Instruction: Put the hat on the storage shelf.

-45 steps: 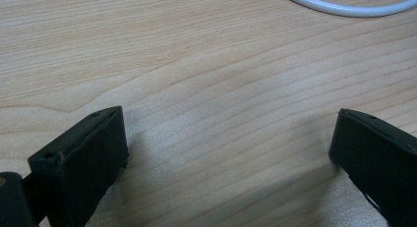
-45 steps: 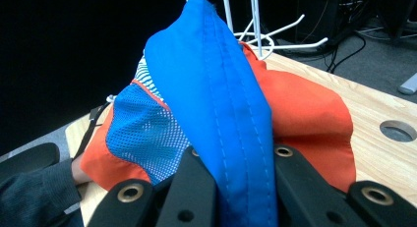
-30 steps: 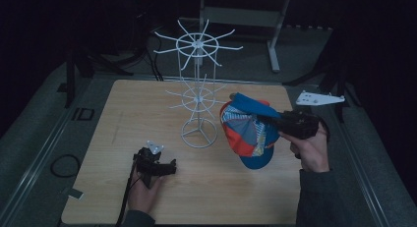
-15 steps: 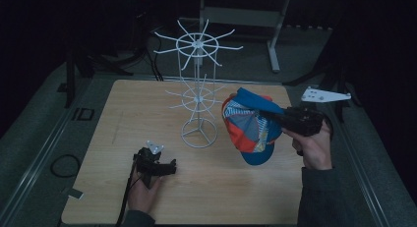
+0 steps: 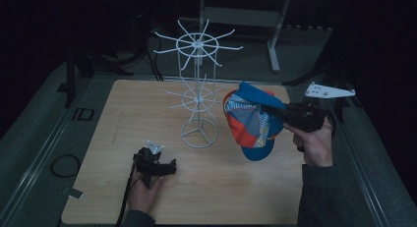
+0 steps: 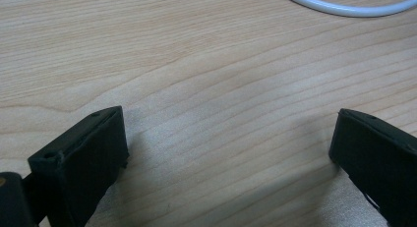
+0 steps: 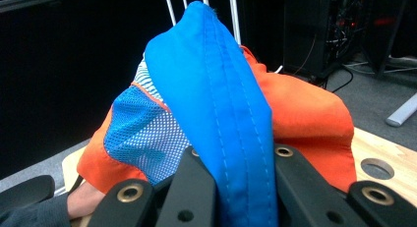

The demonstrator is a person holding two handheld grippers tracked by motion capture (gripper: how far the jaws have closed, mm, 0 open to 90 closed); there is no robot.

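In the high view we see a wooden tabletop (image 5: 123, 114) filling the middle of the frame, with a white wire rack (image 5: 198, 89) standing upright at its centre, its round base ring resting on the wood and its two tiers of spokes fanning out above. At right of centre we find the right tool (image 5: 275, 110), held up off the tabletop by a hand (image 5: 314, 146) that comes in from the lower right; its jaws are closed on the blue brim of a cap (image 5: 253, 124), whose orange, blue and striped crown hangs down beside the rack, near its lower spokes; whether it touches them we cannot tell. In the right gripper view we see the cap (image 7: 221, 119) pinched by its stitched blue brim between the two black jaws at the bottom of the frame, orange cloth and blue mesh bulging to either side. At lower left of the high view the left tool (image 5: 156, 166) rests low on the tabletop in the other hand (image 5: 143, 195). In the left gripper view its jaws stand wide apart over bare wood, with an arc of the rack's white base ring (image 6: 344, 8) at the upper right.
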